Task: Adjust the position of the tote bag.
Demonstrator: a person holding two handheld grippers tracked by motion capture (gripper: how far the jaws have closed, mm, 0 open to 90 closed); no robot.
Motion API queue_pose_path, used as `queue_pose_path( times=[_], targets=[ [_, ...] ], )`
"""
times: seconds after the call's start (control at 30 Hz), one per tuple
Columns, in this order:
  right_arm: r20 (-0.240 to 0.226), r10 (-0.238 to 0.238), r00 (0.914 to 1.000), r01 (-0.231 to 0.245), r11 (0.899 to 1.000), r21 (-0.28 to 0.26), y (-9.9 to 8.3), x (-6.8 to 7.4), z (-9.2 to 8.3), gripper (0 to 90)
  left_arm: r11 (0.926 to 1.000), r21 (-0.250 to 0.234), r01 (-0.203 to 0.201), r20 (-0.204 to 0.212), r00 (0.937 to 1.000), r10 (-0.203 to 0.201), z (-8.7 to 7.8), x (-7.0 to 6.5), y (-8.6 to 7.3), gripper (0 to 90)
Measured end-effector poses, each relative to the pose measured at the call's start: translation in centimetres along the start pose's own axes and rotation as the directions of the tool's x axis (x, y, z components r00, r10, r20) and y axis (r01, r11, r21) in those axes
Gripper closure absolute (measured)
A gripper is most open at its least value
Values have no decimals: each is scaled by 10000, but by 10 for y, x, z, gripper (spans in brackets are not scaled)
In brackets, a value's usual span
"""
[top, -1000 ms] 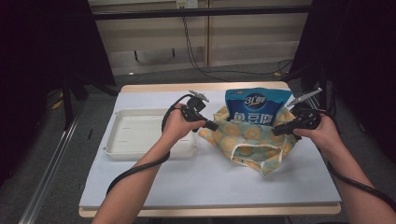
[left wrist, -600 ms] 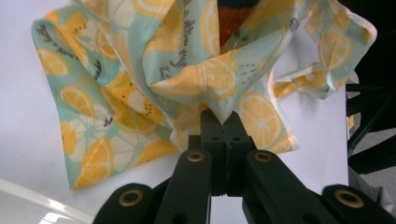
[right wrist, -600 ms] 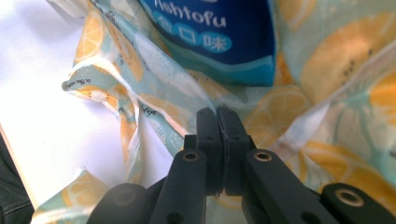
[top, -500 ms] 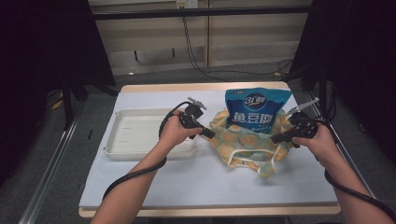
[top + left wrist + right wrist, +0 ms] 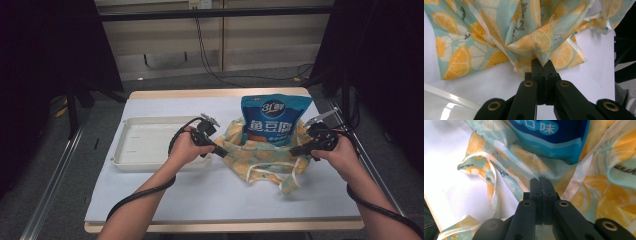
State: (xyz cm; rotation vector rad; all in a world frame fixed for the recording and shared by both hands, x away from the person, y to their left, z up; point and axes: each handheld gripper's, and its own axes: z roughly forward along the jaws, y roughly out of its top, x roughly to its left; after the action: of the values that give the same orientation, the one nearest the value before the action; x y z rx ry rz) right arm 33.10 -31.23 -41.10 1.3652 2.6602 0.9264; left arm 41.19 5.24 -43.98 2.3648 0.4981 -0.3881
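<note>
Cotton cloth printed with orange slices on pale green makes up a soft tote bag point(image 5: 260, 155) lying slumped on the white table cover point(image 5: 200, 195), a little right of the middle. Nearest the viewer, two forearms come in from the bottom edge, each hand holding a black gripper. The left gripper point(image 5: 543, 65) has its jaws closed tight on a bunched fold at the bag's left edge; the right gripper point(image 5: 540, 182) has its jaws pressed together on the fabric at the bag's right edge, beside a loose pale strap point(image 5: 489, 180). Between the two grippers, a blue snack packet point(image 5: 272, 122) stands upright with its lower part already inside the bag's mouth and its top half rising above the cloth. The packing seems well along: the packet is in, but the bag's sides still sag low and probably need drawing up around it. Farther left, a white tray point(image 5: 150, 142) sits apart from the bag.
</note>
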Motion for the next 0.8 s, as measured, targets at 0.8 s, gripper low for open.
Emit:
queue_pose_path(
  times=[0.8],
  targets=[
    [26,-50,10000,49,9997,231,-8,0,3,898,9947,-935,423,211,9990,-405,-15,3,-3,615]
  ],
)
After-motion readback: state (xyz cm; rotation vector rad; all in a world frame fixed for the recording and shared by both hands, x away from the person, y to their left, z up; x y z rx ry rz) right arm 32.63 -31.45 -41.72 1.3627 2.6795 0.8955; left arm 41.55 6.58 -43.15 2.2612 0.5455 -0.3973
